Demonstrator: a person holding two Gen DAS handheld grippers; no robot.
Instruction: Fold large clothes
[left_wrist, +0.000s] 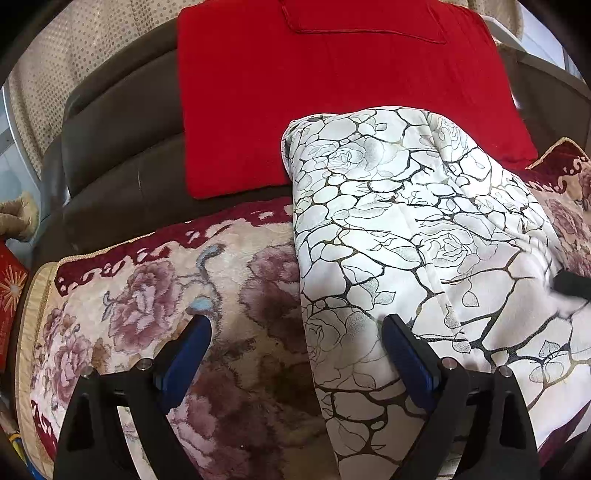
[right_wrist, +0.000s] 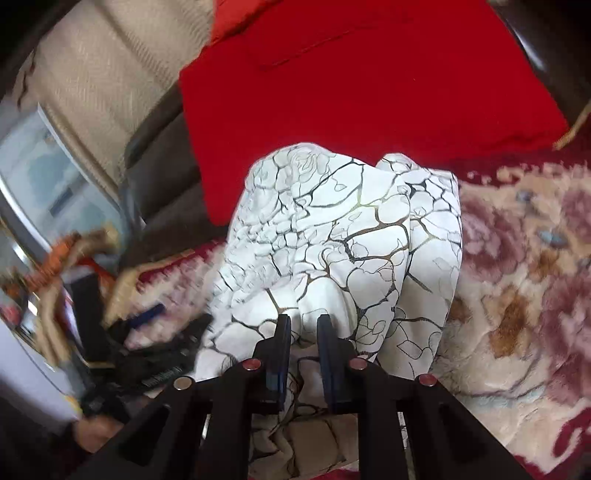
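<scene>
White cloth with a black and gold rose print, the garment (left_wrist: 406, 229), lies in a folded strip on the flowery blanket (left_wrist: 147, 314) that covers the sofa seat. Its far end leans against the red cushion (left_wrist: 332, 92), which stands at the brown sofa back (left_wrist: 122, 140). I hold my left gripper (left_wrist: 297, 332) wide apart above the left edge of the garment, one finger over the blanket and one over the cloth, and it grips nothing. My right gripper (right_wrist: 303, 325) is nearly closed, and a fold of the garment (right_wrist: 332, 240) sits pinched between its fingers at the near end.
</scene>
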